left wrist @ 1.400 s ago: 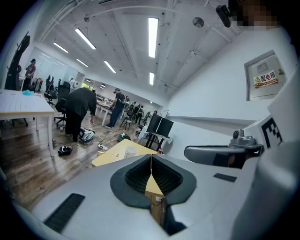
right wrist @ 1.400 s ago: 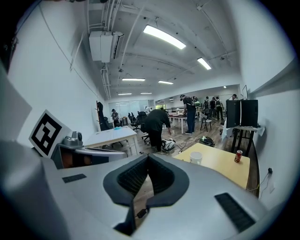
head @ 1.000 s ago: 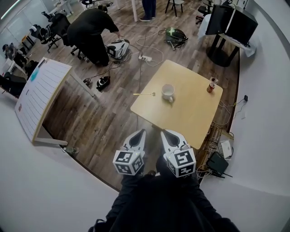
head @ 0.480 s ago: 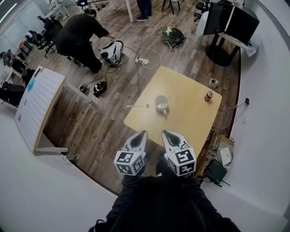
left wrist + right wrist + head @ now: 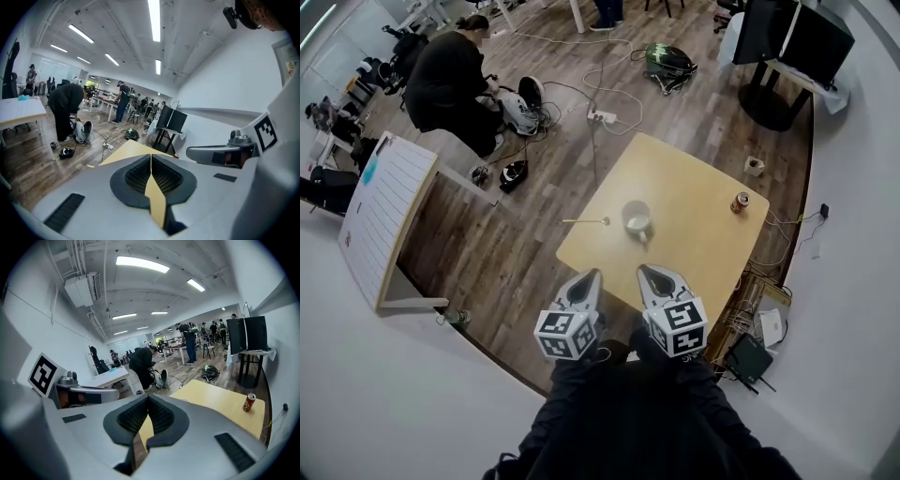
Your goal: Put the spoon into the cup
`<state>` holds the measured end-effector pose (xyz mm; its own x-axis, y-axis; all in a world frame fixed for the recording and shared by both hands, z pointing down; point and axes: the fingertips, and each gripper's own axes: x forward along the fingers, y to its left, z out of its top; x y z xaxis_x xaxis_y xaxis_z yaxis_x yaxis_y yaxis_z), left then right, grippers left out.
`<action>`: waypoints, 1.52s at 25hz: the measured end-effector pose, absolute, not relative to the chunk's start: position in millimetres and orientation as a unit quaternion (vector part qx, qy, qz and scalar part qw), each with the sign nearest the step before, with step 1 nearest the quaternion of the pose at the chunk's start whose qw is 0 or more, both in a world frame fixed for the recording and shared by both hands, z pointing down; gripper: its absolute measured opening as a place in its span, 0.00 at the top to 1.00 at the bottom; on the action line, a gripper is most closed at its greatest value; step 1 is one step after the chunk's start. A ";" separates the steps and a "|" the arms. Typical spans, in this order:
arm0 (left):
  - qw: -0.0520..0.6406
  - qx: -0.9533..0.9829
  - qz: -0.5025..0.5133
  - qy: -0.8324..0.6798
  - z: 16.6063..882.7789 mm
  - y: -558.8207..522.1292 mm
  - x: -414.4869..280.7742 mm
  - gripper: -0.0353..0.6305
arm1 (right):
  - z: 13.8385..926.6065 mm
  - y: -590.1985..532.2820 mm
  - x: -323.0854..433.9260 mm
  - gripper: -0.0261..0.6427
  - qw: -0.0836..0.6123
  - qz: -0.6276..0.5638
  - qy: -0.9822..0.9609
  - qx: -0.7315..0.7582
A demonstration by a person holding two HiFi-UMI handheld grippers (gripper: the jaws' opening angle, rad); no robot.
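Observation:
A white cup (image 5: pixel 637 219) stands near the middle of a light wooden table (image 5: pixel 694 244). The slim spoon (image 5: pixel 587 221) lies flat to the cup's left, near the table's left edge and apart from the cup. Both grippers hang side by side before the table's near corner, above the floor. My left gripper (image 5: pixel 586 285) is shut and empty, and its pads (image 5: pixel 151 159) meet. My right gripper (image 5: pixel 660 279) is also shut with nothing in it, and its pads (image 5: pixel 148 400) touch at the tips. Both point toward the table (image 5: pixel 125 149).
A red can (image 5: pixel 738 202) stands at the table's far right, also the can (image 5: pixel 248 402). A person (image 5: pixel 445 80) crouches among cables at the back left. A white board (image 5: pixel 384 211) lies at the left. Monitors (image 5: pixel 792 42) stand at the back right, boxes (image 5: pixel 752 349) by the wall.
The head view has shifted: table, cup and spoon sit a little lower and nearer to the grippers. Both grippers stayed shut and side by side.

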<state>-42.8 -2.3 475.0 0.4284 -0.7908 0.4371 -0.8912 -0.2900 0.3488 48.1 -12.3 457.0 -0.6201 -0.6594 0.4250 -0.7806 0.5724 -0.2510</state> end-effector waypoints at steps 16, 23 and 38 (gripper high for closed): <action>0.336 0.756 0.102 -0.553 533.4 -37.7 -97.6 0.89 | 501.6 -44.5 38.1 0.93 0.185 0.251 -0.855 0.414; 0.364 0.747 0.105 -0.547 565.4 -77.1 -124.9 0.89 | 516.4 -85.9 11.5 0.93 0.208 0.257 -0.849 0.412; 0.453 0.695 0.121 -0.545 686.1 -166.4 -194.3 0.89 | 587.5 -160.8 -48.9 0.93 0.281 0.295 -0.837 0.365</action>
